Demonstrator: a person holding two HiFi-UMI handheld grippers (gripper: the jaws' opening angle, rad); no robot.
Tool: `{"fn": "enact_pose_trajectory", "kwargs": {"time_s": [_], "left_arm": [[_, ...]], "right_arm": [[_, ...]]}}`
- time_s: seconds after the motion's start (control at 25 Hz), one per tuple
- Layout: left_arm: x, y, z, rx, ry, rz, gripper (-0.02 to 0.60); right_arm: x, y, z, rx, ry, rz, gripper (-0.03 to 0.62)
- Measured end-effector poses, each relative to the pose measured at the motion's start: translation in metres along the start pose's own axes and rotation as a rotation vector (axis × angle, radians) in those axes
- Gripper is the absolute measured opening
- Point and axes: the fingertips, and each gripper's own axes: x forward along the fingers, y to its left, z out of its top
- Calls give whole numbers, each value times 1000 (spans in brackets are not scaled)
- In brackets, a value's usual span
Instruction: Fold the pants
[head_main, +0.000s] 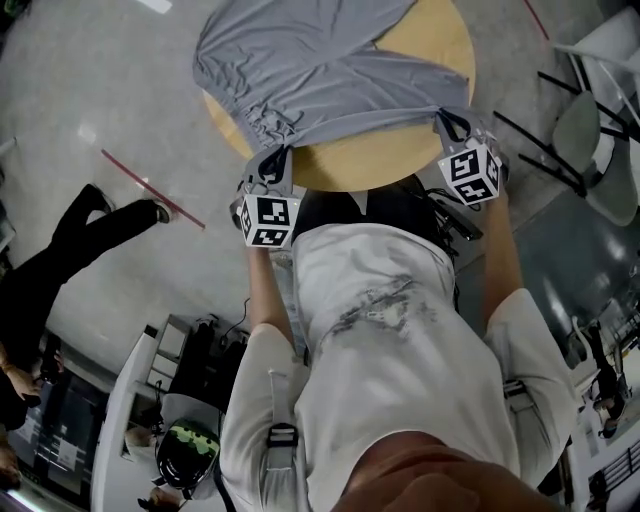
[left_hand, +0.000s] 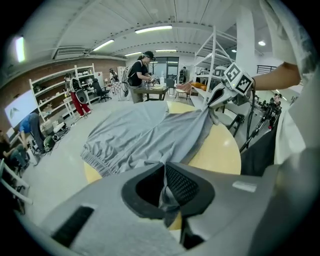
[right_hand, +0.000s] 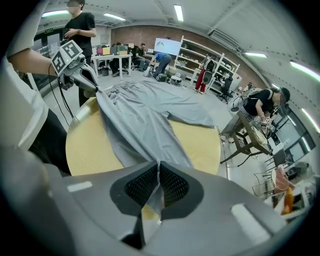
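Right gripper (right_hand: 159, 172): fingers (right_hand: 172, 186) pressed together on a fold of the grey pants (right_hand: 145, 115). Beyond the fingers the cloth runs across the round wooden bench (right_hand: 90, 145), its far end hanging past the rim. Ahead and to the left of the fingers, the left gripper (right_hand: 95, 87), bearing its marker cube, pinches another edge of the pants. Shelving and people stand far beyond.

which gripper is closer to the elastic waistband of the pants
Left. The left gripper grips the pants right beside the waistband; the right gripper grips them well away from it.
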Motion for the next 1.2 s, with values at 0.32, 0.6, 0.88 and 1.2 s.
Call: {"fn": "enact_pose_trajectory", "kwargs": {"time_s": [0.32,0.6,0.88,1.2], "left_arm": [[6,19,20,-34,-15,28,22],[11,32,30,-54,-22,41,21],[17,45,45,-67,-34,54,22],[20,60,61,-109,-59,86,22]], "right_arm": [[15,-29,25,-43,-9,8,23],[27,-51,47,-82,-23,-4,23],[32,-72,67,-116,-35,-19,23],[41,-99,94,-168,-57,-36,23]]}}
